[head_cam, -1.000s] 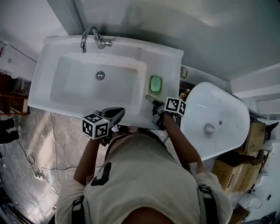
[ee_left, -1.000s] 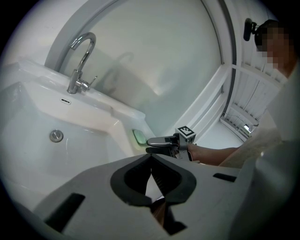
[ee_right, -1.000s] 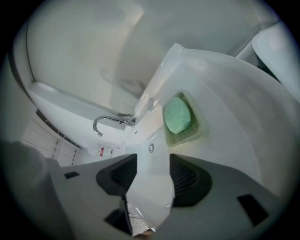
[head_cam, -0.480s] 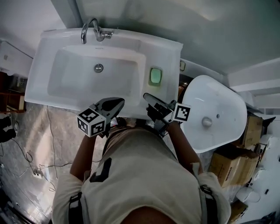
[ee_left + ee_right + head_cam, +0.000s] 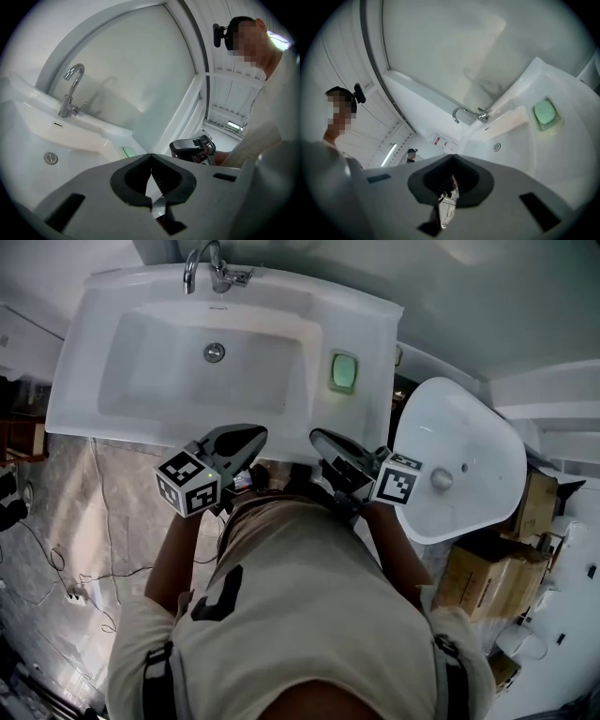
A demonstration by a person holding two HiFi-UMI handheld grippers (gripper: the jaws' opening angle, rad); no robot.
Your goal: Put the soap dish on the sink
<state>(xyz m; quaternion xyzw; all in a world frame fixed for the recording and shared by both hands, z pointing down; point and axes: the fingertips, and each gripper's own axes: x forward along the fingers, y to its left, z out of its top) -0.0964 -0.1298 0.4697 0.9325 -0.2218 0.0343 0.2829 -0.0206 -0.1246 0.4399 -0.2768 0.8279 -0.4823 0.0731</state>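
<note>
The green soap dish (image 5: 344, 371) lies flat on the right ledge of the white sink (image 5: 84, 381), beside the bowl with its drain (image 5: 215, 352) and chrome tap (image 5: 208, 268). Both grippers hover at the sink's front edge, close to my body. My left gripper (image 5: 253, 435) is shut and empty, pointing at the bowl. Set back from the soap dish and apart from it, my right gripper (image 5: 319, 438) is also shut with nothing in it. The soap dish (image 5: 127, 151) shows small beyond the closed left gripper (image 5: 151, 157). It also appears as the soap dish (image 5: 545, 112) well beyond the closed right gripper (image 5: 452, 159).
A second white basin (image 5: 459, 474) stands to the right of the sink, close to my right arm. Cardboard boxes (image 5: 478, 587) sit lower right. Cables (image 5: 75, 568) trail over the marbled floor at the left. A grey wall runs behind the sink.
My right gripper has drawn back from beside the soap dish toward my body and risen. The left gripper rose slightly. The soap dish stays on the ledge.
</note>
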